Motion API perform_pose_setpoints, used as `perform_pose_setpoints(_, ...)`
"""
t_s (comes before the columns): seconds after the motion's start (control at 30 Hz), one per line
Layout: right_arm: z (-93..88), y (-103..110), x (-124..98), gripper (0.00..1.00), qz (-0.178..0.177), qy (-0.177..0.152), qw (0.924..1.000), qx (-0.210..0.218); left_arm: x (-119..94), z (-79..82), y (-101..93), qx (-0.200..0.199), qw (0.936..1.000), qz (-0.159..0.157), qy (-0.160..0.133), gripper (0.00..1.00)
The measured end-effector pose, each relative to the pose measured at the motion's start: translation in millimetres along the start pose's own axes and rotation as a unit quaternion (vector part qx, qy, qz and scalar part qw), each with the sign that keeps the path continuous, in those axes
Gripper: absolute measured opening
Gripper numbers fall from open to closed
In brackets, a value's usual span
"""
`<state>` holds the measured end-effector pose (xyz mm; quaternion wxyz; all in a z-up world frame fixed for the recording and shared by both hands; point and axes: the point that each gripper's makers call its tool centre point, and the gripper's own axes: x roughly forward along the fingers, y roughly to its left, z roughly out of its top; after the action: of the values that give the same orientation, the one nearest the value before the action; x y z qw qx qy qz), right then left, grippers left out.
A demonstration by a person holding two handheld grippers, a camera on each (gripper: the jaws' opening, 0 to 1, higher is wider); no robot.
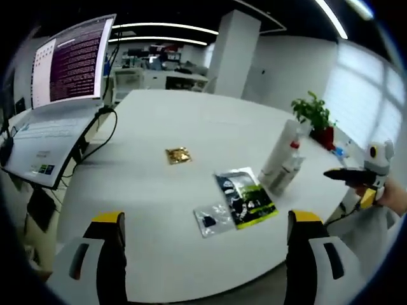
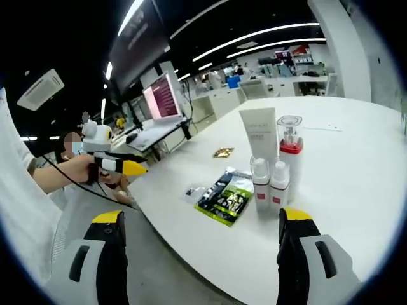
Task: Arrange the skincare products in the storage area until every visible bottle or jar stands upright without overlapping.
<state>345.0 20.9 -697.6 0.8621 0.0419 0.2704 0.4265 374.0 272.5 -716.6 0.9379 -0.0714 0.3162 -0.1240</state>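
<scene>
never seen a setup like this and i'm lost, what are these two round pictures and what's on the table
A person holds one handheld tool with tongs in each hand; a fisheye camera rides on each. In the left gripper view, its own yellow-tipped left tongs stand open and empty. The right gripper view shows the right tongs, also open and empty. On the round white table stand a white squeeze tube, a clear-capped red-collared bottle and two small white bottles. Lying flat are a green-and-black sachet, a small clear packet and a gold foil packet.
</scene>
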Motion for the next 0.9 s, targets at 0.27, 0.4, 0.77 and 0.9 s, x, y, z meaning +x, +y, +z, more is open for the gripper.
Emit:
perform_pose_setpoints(0.27, -5.8, 0, 2, 0.99, -0.002, 0.014, 0.9999, -0.004, 22, 6.5, -2.0, -0.003, 0.9999, 0.009, 0.012, 0.99)
perform_pose_setpoints(0.4, -8.2, -1, 3, 0.99, -0.003, 0.020, 0.9998, -0.007, 42, 7.4, -0.2, -0.003, 0.9996, 0.011, 0.026, 0.98)
perform_pose_setpoints(0.77, -11.4, -1, 2, 0.98, -0.008, 0.030, 0.9994, -0.015, 86, 11.9, 11.0, -0.019, 0.9981, 0.033, 0.048, 0.95)
perform_pose_setpoints(0.9, -13.6, -2, 3, 0.99, -0.009, 0.036, 0.9992, -0.014, 98, 15.3, 12.3, -0.012, 0.9974, 0.042, 0.058, 0.96)
